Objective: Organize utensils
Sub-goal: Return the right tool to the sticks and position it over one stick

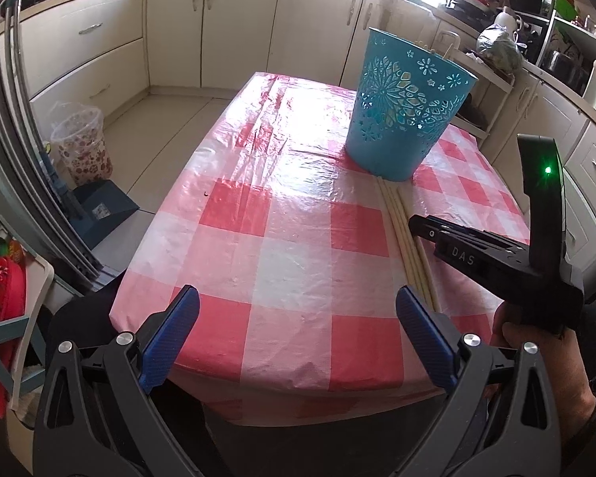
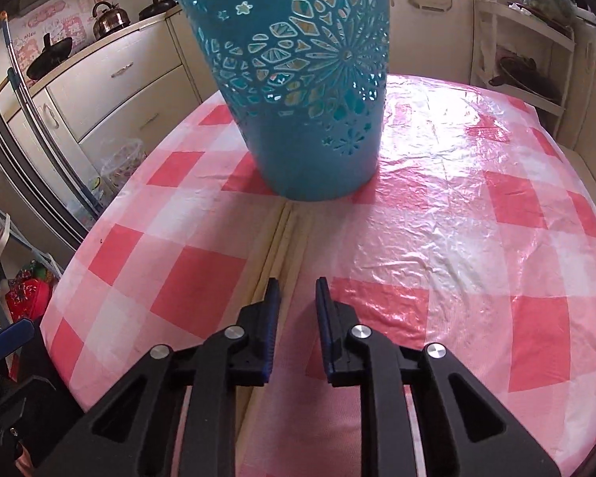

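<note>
A teal cut-out bucket (image 1: 409, 107) (image 2: 310, 91) stands upright on the pink checked table (image 1: 290, 206); pale stick tips (image 1: 449, 49) poke above its rim. Several pale chopsticks (image 1: 407, 246) (image 2: 284, 234) lie side by side on the cloth, running from the bucket's base toward me. My right gripper (image 2: 297, 290) (image 1: 415, 223) is low over their middle, its jaws a narrow gap apart. The left pad sits over the sticks, and I cannot tell whether one lies between the pads. My left gripper (image 1: 298, 310) hovers wide open over the near table edge, holding nothing. A hand (image 1: 536, 342) holds the right tool.
Left of the table, on the floor, stand a plastic-lined floral bin (image 1: 81, 147) and a blue dustpan (image 1: 99, 210). A fridge (image 1: 4, 159) fills the left edge. Cream cabinets (image 1: 238, 24) ring the room, and a white shelf rack (image 2: 528, 79) stands behind the table's far right corner.
</note>
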Demonstrator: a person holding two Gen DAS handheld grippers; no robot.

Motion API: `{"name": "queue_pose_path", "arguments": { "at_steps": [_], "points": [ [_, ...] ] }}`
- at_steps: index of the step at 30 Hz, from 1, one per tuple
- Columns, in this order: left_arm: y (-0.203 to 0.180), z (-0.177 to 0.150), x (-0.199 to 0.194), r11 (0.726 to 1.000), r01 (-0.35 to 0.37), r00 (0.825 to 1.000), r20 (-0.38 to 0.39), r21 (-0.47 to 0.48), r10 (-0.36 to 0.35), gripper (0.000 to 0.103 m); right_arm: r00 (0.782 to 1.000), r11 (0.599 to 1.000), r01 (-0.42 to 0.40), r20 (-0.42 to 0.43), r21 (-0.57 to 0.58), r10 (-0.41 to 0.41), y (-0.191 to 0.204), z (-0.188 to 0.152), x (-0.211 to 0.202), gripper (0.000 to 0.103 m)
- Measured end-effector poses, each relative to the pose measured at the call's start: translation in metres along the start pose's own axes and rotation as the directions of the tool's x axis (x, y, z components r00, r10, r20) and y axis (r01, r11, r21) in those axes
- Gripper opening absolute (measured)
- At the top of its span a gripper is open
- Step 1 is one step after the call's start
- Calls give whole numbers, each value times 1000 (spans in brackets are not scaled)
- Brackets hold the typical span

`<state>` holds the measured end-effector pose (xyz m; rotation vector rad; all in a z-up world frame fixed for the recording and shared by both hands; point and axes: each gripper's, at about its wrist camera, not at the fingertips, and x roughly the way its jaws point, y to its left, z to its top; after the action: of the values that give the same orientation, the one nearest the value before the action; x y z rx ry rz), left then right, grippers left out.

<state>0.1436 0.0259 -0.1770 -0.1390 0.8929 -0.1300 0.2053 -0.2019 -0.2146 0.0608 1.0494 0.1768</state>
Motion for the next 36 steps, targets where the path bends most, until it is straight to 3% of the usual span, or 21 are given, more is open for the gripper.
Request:
{"name": "queue_pose_path", "arguments": {
  "at_steps": [8, 11, 36],
  "points": [
    [-2, 1, -7, 1000, 5, 1000, 17, 5, -5, 95, 1000, 997, 23, -8, -79, -24, 11, 2, 2, 18],
    [-3, 2, -13, 1000, 5, 1000, 28, 7, -5, 95, 999, 993, 45, -10, -111, -46, 11, 1, 2, 12],
    [-5, 1, -26, 1000, 1, 999, 46, 20, -2, 95, 998, 997, 55, -29, -58, -57, -16, -6, -12, 9]
  ]
}}
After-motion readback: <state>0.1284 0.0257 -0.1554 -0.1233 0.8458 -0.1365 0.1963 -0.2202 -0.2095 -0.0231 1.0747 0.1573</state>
